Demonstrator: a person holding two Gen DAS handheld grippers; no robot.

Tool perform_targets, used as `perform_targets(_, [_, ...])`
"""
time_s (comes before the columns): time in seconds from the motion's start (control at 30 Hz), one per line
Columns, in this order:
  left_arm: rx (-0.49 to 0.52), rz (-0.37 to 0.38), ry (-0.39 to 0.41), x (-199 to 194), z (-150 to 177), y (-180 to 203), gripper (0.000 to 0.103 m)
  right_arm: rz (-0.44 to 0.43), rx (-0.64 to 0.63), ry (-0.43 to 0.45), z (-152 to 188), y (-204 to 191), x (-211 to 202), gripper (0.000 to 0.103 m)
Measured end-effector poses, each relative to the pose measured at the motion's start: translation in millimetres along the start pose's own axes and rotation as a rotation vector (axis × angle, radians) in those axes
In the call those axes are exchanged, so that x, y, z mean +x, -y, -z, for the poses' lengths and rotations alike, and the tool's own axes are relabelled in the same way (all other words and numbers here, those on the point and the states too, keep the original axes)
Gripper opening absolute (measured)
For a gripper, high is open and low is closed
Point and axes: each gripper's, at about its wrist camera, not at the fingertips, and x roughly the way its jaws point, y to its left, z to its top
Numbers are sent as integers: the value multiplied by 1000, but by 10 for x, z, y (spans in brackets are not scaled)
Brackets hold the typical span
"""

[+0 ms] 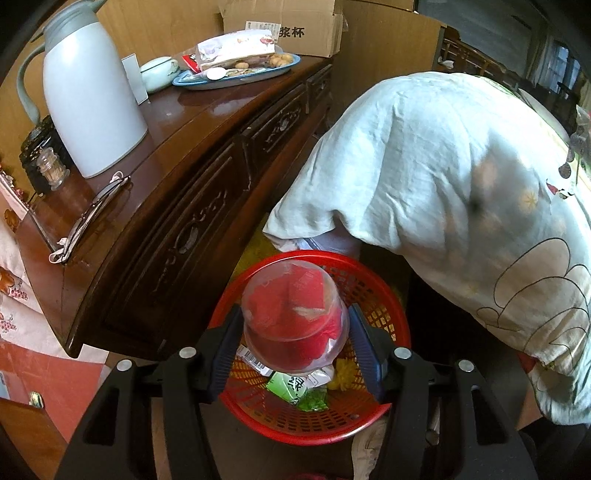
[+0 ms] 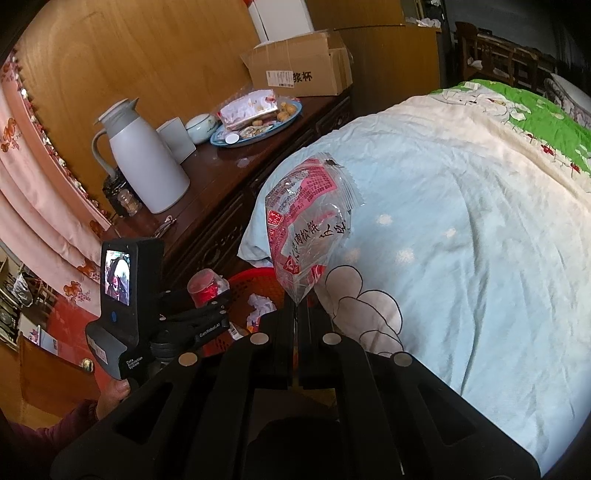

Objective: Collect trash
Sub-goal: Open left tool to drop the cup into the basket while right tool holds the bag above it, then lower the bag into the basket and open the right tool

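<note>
A clear plastic bottle [image 1: 291, 295] with a red label sits base-first between the fingers of my left gripper [image 1: 293, 314], right over a red mesh basket [image 1: 306, 437]. The pads stand open beside the bottle's sides, with a thin gap on the right. Inside the basket lie a green packet [image 1: 291, 391] and crumpled paper [image 2: 260, 304]. In the right wrist view the bottle [image 2: 203, 288] and basket [image 2: 251, 277] sit lower left. My right gripper [image 2: 295, 308] is shut on the bottom tip of a clear wrapper [image 2: 310, 221] with pink print, which stands upright above the fingers.
A dark carved wooden cabinet [image 1: 147, 229] stands left of the basket, bearing a white thermos [image 1: 88, 99], a blue snack plate [image 1: 236, 77], a cardboard box [image 1: 280, 26] and a hair clip [image 1: 92, 218]. A quilt-covered bed [image 1: 443, 184] overhangs the basket's right. A hand [image 2: 110, 398] holds the left gripper's handle.
</note>
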Motion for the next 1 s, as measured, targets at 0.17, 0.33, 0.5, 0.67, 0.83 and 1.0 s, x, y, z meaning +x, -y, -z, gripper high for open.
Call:
perform_targets(0.17, [-14, -9, 3, -51, -10, -86, 81, -8, -2, 2, 6, -3, -9, 2])
perform_targets(0.33, [-28, -39, 14, -187, -4, -239, 84, -18, -6, -1, 15, -2, -22, 2])
perform_targets(0.5, [-38, -112, 41, -442, 101, -449, 87, -50, -37, -42, 39, -119, 91, 2])
perform_targets(0.67, [-50, -174, 6, -498, 197, -596, 87, -85, -87, -91, 67, -317, 262, 2])
perform_targets(0.83, [-62, -181, -32, -505, 337, -670, 88, -115, -148, -157, 112, -574, 517, 2])
perform_targets(1.0, [-64, -211, -24, -532, 432, -728, 88, -127, -187, -225, 143, -734, 819, 2])
